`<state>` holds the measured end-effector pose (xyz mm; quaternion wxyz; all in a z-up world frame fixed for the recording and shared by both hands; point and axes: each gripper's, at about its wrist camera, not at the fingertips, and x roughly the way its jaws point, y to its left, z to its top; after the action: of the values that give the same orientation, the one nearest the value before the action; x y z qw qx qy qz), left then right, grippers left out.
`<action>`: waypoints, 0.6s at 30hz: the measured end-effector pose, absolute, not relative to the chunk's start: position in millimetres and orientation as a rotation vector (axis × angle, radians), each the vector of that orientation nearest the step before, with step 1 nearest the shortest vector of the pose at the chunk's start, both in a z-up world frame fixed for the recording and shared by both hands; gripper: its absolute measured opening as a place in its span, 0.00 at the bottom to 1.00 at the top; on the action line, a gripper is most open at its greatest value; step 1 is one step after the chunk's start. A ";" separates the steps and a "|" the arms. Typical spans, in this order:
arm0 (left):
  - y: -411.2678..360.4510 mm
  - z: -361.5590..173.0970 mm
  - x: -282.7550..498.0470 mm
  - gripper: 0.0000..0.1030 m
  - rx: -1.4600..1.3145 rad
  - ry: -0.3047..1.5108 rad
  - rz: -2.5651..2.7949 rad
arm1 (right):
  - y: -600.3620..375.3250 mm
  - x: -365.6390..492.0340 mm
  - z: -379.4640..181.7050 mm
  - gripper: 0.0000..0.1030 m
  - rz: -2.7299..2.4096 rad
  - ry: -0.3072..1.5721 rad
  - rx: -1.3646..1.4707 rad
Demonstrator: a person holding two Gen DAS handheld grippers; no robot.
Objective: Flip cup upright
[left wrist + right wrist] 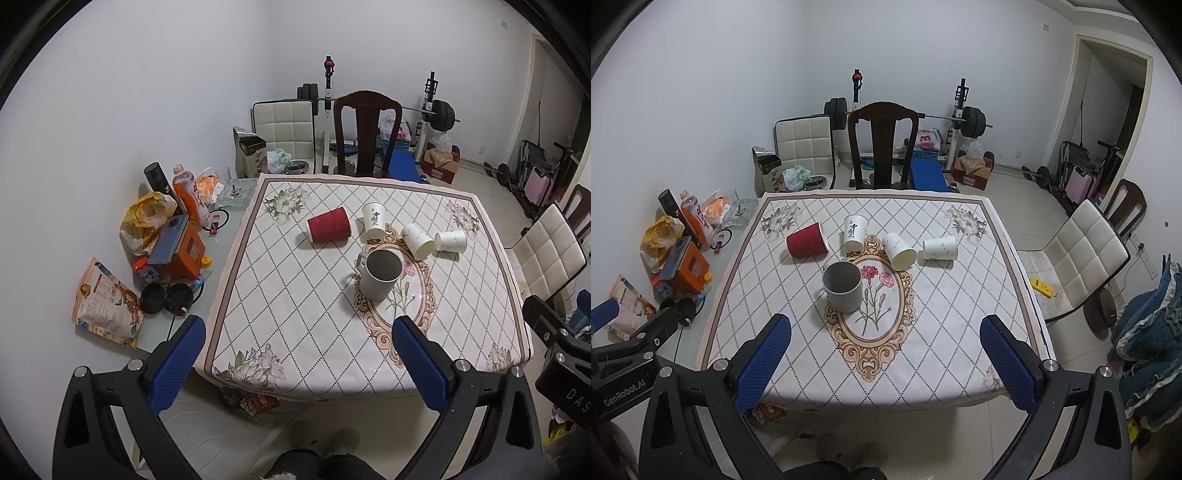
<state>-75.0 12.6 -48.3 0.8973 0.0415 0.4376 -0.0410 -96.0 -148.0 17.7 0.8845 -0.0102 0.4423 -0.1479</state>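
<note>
A red ribbed paper cup [328, 229] [807, 240] lies on its side on the patterned tablecloth [288, 295]. A white cup with black writing [374, 220] [855, 232] stands mouth down. Two white marbled cups [417, 240] [450, 240] [899, 250] [940, 248] lie on their sides. A grey mug [379, 274] [843, 287] stands upright. My left gripper [299, 354] is open and empty above the table's near edge. My right gripper [886, 354] is open and empty, also near the front edge, well short of the cups.
Clutter lies left of the table: an orange box [183, 254], bottles [188, 195], a yellow bag [147, 218], headphones [166, 297]. A dark wooden chair [365, 133] stands behind the table, a white padded chair [1078, 254] at the right. Barbell rack by the far wall.
</note>
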 end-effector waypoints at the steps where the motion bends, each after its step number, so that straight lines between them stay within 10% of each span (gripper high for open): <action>1: 12.6 -48.4 -75.5 1.00 0.087 0.905 -0.084 | -147.5 -96.0 17.3 1.00 -0.307 0.920 -0.021; 18: 5.4 -46.8 -83.3 1.00 0.070 0.916 -0.101 | -143.8 -101.6 11.6 1.00 -0.307 0.928 -0.016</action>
<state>-83.3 5.4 -46.8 0.8951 0.0340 0.4418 -0.0485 -101.6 -143.8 11.6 0.8828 -0.0079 0.4460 -0.1473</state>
